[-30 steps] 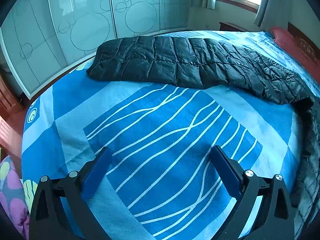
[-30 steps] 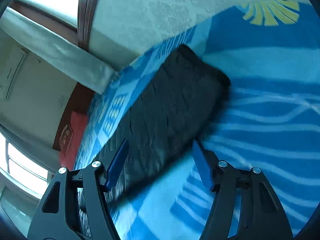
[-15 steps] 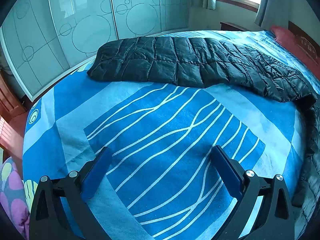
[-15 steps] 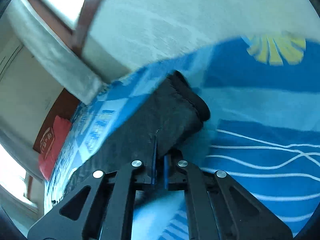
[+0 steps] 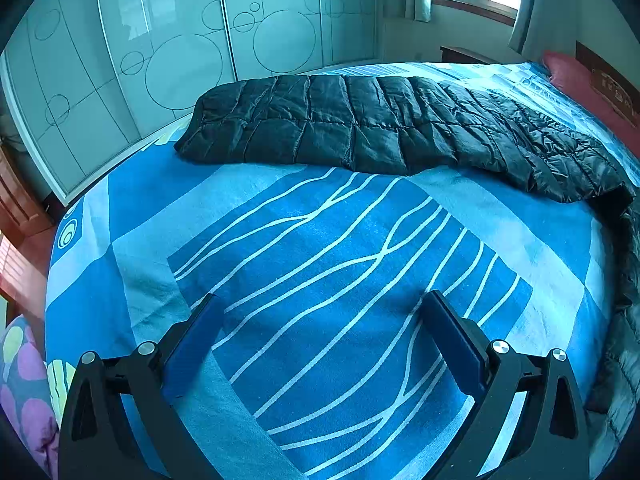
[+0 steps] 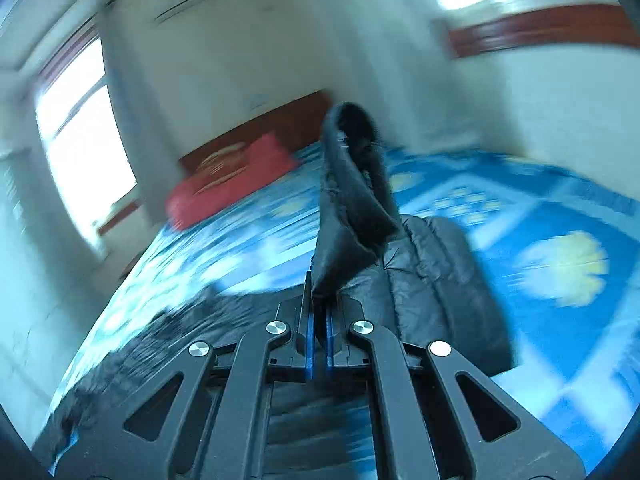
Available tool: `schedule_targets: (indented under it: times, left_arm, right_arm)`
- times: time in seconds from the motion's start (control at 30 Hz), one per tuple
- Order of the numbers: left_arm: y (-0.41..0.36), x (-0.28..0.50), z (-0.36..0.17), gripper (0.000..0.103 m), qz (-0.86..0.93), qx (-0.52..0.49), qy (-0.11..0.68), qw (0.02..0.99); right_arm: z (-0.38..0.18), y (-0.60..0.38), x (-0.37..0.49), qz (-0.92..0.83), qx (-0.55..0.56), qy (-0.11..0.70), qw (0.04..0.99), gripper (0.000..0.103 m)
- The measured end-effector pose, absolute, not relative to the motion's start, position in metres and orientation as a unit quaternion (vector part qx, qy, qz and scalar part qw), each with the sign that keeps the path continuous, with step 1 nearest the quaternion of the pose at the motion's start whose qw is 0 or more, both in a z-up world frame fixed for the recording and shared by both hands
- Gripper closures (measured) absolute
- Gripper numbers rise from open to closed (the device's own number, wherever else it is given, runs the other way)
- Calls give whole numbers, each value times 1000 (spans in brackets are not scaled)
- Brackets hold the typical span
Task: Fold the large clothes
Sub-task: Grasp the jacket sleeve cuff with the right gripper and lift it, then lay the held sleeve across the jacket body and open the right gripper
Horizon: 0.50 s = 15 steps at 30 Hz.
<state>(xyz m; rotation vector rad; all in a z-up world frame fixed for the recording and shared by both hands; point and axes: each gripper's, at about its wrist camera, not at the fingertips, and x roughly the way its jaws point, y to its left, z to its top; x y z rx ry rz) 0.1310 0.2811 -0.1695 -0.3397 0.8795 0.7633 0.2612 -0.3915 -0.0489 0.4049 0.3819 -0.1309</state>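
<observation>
On blue bedspread, quilted black jacket.

A black quilted down coat lies across the blue patterned bed. The left hand-held gripper hovers wide apart over bare sheet.

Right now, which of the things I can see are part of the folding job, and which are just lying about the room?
Part of the job:
- black quilted garment, spread on the bed
- right tool, shut on an edge of the garment and holding it up
- left tool, open over the blue bedspread

Just lying about:
- red pillow
- patterned cushion
- wardrobe doors
</observation>
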Motion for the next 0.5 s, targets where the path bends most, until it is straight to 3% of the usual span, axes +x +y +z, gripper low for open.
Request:
schedule_targets:
  times: [0.5]
  left_arm:
    - [281,127,-170,4,358,-165,402,827]
  right_arm:
    - [-102,-101,360,108,82,304,943,99]
